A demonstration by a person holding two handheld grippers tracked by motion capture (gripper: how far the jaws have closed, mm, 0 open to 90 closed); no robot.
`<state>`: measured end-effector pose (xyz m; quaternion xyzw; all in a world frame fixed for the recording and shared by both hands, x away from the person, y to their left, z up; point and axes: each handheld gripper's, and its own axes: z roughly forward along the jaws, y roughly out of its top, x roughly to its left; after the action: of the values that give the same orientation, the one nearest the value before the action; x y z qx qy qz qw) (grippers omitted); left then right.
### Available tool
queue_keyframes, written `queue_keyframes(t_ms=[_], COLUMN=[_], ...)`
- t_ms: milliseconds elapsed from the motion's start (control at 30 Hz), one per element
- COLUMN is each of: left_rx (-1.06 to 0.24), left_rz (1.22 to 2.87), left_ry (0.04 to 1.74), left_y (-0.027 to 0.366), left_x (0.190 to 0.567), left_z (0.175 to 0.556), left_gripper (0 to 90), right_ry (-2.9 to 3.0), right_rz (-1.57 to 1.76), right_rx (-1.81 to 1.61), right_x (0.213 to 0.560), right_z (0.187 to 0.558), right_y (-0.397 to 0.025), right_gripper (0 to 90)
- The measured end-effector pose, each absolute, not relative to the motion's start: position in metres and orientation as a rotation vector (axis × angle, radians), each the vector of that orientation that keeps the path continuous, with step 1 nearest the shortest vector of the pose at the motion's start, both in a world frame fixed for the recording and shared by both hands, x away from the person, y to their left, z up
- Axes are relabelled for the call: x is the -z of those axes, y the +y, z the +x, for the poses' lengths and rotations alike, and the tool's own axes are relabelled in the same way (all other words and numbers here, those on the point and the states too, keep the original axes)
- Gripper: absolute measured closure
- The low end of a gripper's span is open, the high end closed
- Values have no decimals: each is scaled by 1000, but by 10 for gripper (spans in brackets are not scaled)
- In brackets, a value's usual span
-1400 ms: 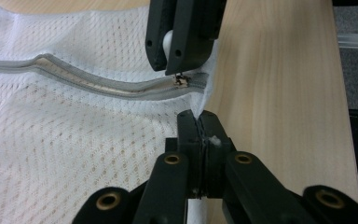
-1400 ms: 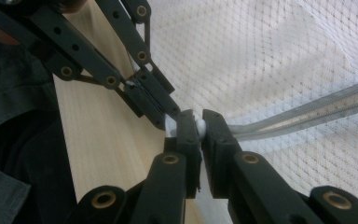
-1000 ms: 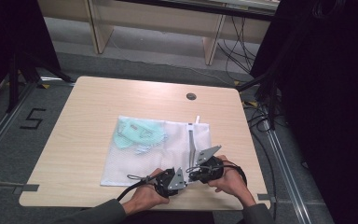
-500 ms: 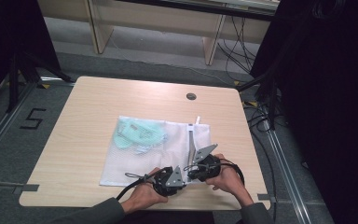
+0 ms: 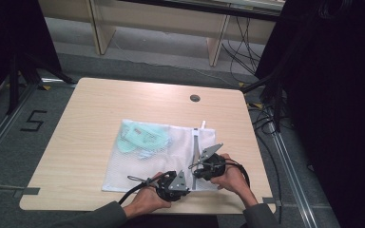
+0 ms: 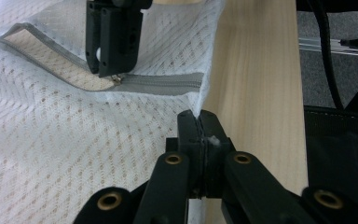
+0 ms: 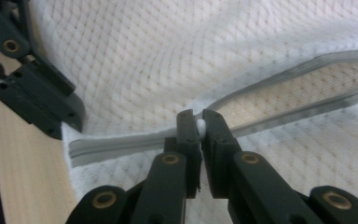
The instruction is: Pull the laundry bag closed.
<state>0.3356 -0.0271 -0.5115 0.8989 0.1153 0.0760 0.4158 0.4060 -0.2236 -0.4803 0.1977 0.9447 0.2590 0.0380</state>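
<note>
White mesh bag (image 5: 157, 156) flat on table (image 5: 90, 118), toward near edge, pale green items (image 5: 140, 137) inside at far left end. Left gripper (image 5: 173, 183) at bag's near right corner, jaws pinched tight on corner fabric. Right gripper (image 5: 208, 165) just right of it on grey zipper (image 6: 163, 84), jaws clamped on white zipper pull (image 7: 200, 126); zipper partly open beyond.

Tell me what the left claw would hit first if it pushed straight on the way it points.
Probably the grey zipper of the white mesh laundry bag whose corner the left claw pinches, then the right claw at the slider, though depth is hard to judge.
</note>
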Motion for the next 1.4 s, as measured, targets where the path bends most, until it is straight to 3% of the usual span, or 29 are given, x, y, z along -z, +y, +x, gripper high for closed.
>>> queue_keyframes(t_ms=[1400], left_rx=[-164], left_rz=[2227], left_ry=[317], left_y=[-24], left_x=[508], left_z=[337], left_gripper=[886], right_ry=[2813], right_rz=[625], right_rx=[-761], right_x=[478], right_z=[441], right_y=[-218], right_gripper=[866])
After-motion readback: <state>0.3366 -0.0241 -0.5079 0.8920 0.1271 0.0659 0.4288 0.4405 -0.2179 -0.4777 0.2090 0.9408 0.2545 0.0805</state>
